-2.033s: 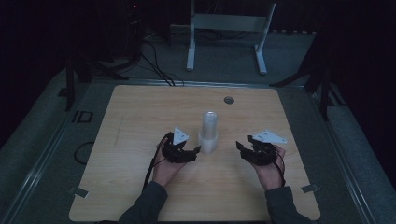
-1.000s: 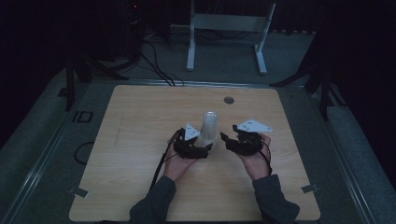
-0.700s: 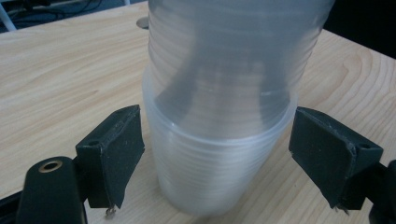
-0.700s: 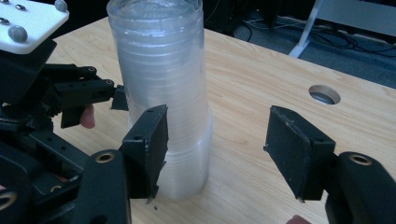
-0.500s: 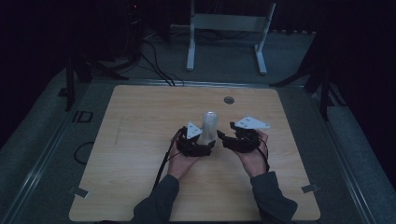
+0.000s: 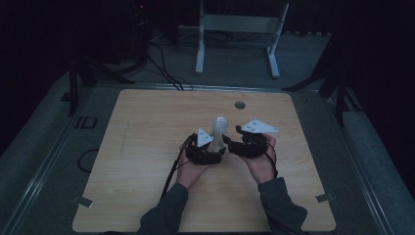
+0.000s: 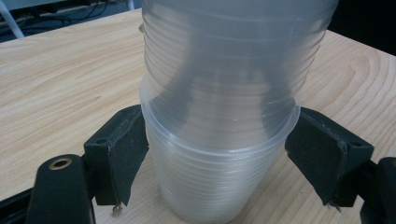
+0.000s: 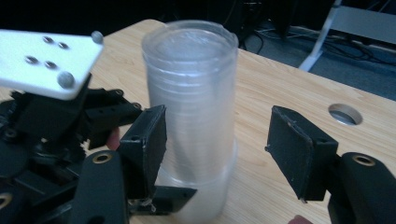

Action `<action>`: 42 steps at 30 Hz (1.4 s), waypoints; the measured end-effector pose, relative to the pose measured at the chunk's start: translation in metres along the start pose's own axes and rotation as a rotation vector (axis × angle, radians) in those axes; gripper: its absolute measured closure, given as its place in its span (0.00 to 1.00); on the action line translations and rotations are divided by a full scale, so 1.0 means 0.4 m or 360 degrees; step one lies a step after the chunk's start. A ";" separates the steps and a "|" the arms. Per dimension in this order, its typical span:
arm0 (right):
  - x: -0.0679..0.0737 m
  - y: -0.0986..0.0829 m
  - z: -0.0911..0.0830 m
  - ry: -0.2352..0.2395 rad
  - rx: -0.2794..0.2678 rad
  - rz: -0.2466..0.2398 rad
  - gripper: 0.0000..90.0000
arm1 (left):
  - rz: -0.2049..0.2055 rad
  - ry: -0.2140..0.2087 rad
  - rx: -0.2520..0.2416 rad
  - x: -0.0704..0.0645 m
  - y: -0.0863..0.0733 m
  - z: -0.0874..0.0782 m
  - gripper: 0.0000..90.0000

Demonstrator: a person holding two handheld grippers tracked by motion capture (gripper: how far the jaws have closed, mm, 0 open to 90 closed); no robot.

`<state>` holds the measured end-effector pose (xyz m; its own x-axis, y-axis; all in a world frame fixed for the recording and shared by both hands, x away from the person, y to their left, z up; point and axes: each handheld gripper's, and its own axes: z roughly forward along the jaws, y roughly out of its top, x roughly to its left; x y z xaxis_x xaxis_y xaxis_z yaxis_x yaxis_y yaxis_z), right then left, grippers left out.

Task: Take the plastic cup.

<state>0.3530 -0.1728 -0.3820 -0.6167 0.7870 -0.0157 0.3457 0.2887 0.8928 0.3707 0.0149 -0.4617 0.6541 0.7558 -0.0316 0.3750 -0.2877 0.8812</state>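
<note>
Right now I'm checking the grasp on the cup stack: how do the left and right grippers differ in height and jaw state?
The left gripper sits low, its jaws against the bottom cup under its rim; the right gripper aims higher, at the upper stack. The left gripper's pads touch the cup stack; the right gripper's far jaw stands clear. Both flank the same stack on the table.

Dim lab: lone wooden table (image 6: pixel 147 147), floor cables (image 6: pixel 164 68), metal stand (image 6: pixel 240 29).
</note>
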 end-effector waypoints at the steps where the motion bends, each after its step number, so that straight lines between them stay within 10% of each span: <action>1: 0.001 0.002 0.001 0.0008 -0.0009 0.0000 0.41 | 0.0001 0.0003 -0.0004 0.000 -0.001 0.000 0.24; 42: 0.012 0.047 0.080 0.0060 -0.0052 0.0007 0.39 | 0.0034 0.0026 -0.0071 -0.015 -0.006 0.013 0.21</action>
<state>0.3792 -0.1461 -0.3798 -0.6415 0.7671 0.0048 0.3259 0.2668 0.9070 0.3690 0.0081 -0.4661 0.6507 0.7593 -0.0054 0.3312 -0.2775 0.9018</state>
